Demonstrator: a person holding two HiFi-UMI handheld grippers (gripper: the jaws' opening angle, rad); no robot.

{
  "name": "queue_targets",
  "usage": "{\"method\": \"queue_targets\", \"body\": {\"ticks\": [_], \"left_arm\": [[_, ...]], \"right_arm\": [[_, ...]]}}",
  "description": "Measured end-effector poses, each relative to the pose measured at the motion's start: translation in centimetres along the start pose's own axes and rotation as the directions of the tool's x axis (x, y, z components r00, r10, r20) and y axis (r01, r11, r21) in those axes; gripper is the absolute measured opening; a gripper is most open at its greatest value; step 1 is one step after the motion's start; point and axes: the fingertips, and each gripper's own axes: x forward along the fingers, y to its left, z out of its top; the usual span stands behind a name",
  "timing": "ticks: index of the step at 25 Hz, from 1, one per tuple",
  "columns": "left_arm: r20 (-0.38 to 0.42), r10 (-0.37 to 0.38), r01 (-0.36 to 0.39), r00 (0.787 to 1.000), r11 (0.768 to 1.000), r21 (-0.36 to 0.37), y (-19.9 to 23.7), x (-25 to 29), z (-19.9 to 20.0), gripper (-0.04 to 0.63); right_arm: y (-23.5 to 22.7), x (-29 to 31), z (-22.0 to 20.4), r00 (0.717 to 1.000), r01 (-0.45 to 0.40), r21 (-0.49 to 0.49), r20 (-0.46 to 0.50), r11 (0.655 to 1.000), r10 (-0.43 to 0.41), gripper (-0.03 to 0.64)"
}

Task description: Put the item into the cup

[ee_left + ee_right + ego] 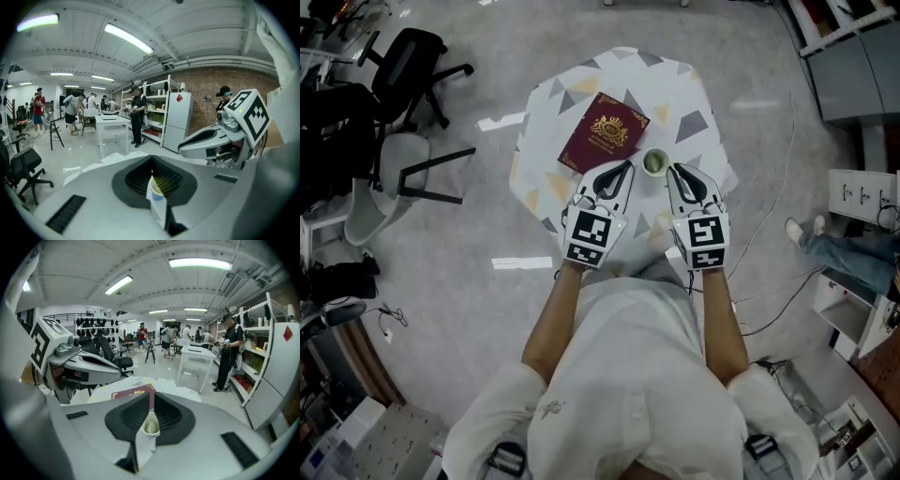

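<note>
Standing between left hand-held gripper [627, 166] and right hand-held gripper [674, 169]: the cup [654, 162].

Person: white short-sleeved shirt [628, 375], small emblem [551, 408] on left chest.
Left gripper [626, 169], right gripper [676, 170]: light grey moulded shells, dark slotted strips on top.
Fingers [140, 176]: black ribbed pads, tapering to point, teardrop outline from above.
Cube [589, 236] behind each: white, black square markers.
</note>
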Motion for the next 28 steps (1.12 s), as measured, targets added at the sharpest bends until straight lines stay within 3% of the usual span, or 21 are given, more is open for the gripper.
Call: {"method": "queue_targets", "body": {"ticks": [9, 28], "left_arm": [[0.102, -0.013, 0.007, 0.995, 0.998, 0.056, -1.5, -4.6, 4.1, 0.014], [0.137, -0.048, 0.034, 0.989, 0.995, 0.099, -2.6, -8.9, 4.7, 0.014]], "right_arm": [[1.0, -6.9, 4.2, 0.983, 0.100, -0.004, 0.155, 0.995, -0.098, 0.040], [4.2, -10.1, 5.2, 0.970, 0.136, 0.005, 0.203, 0.991, -0.134, 0.037]]}}
